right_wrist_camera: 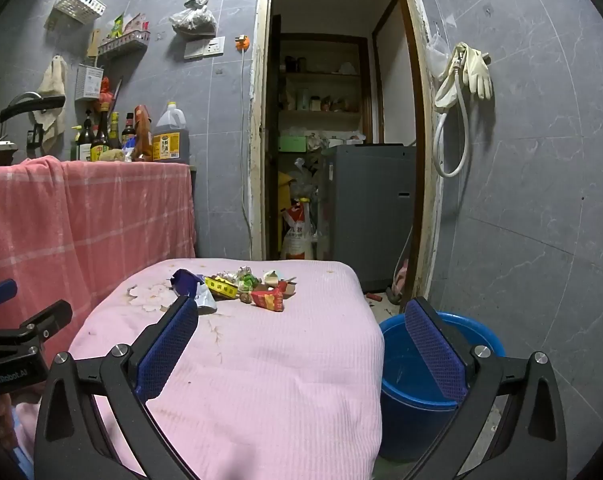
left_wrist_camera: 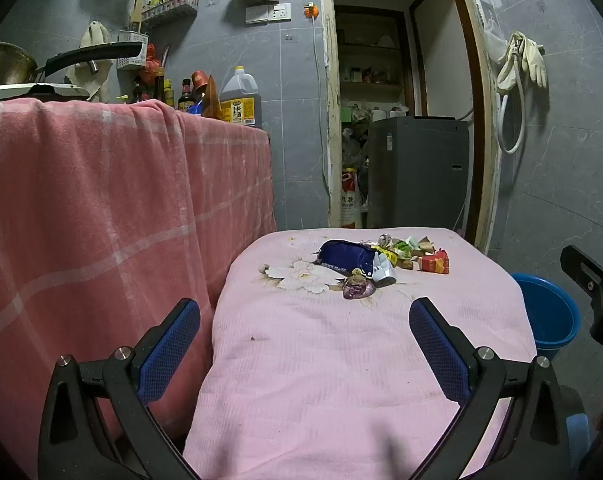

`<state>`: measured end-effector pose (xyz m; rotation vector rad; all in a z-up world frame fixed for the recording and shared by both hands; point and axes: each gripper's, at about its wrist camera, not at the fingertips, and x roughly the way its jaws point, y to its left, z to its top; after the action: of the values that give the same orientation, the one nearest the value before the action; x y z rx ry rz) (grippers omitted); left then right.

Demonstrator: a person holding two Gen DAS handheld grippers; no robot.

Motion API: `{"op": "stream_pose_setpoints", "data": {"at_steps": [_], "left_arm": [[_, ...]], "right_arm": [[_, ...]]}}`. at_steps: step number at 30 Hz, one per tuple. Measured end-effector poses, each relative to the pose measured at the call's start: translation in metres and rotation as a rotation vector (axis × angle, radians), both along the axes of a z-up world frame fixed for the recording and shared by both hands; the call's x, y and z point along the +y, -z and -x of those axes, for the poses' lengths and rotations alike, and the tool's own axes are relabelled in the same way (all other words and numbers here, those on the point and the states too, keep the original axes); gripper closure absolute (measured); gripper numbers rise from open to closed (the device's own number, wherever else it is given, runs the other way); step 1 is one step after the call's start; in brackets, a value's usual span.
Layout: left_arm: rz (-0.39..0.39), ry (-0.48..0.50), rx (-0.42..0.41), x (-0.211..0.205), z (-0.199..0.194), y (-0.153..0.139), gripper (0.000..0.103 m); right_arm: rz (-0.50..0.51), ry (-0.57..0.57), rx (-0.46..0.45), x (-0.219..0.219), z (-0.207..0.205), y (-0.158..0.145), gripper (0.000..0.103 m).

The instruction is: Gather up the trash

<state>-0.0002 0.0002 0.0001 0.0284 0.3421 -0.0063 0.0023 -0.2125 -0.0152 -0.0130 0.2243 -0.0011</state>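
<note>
A heap of trash lies at the far end of a table under a pink cloth (left_wrist_camera: 341,360): a dark blue snack bag (left_wrist_camera: 347,258), a purple wrapper (left_wrist_camera: 357,286), a red wrapper (left_wrist_camera: 433,261) and crumpled bits. In the right wrist view the heap shows the red wrapper (right_wrist_camera: 267,300), a yellow wrapper (right_wrist_camera: 220,286) and the blue bag (right_wrist_camera: 185,280) on the cloth (right_wrist_camera: 261,380). My left gripper (left_wrist_camera: 304,320) is open and empty, short of the heap. My right gripper (right_wrist_camera: 301,320) is open and empty, over the table's right edge. A blue bucket (right_wrist_camera: 417,376) stands on the floor to the right.
A counter draped with a pink checked towel (left_wrist_camera: 101,220) stands to the left, with bottles and a pan on top. An open doorway (right_wrist_camera: 341,140) behind the table shows a grey washing machine (right_wrist_camera: 373,200). The blue bucket also shows in the left wrist view (left_wrist_camera: 549,312).
</note>
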Motion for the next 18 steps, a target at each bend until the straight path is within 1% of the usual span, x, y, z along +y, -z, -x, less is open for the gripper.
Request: {"op": "stream_pose_setpoints", "data": {"at_steps": [18], "left_arm": [[0.000,0.000,0.005,-0.0001,0.0003,0.0000,0.001]], "right_arm": [[-0.006,0.000,0.002,0.0001,0.0000,-0.0005,0.000]]}}
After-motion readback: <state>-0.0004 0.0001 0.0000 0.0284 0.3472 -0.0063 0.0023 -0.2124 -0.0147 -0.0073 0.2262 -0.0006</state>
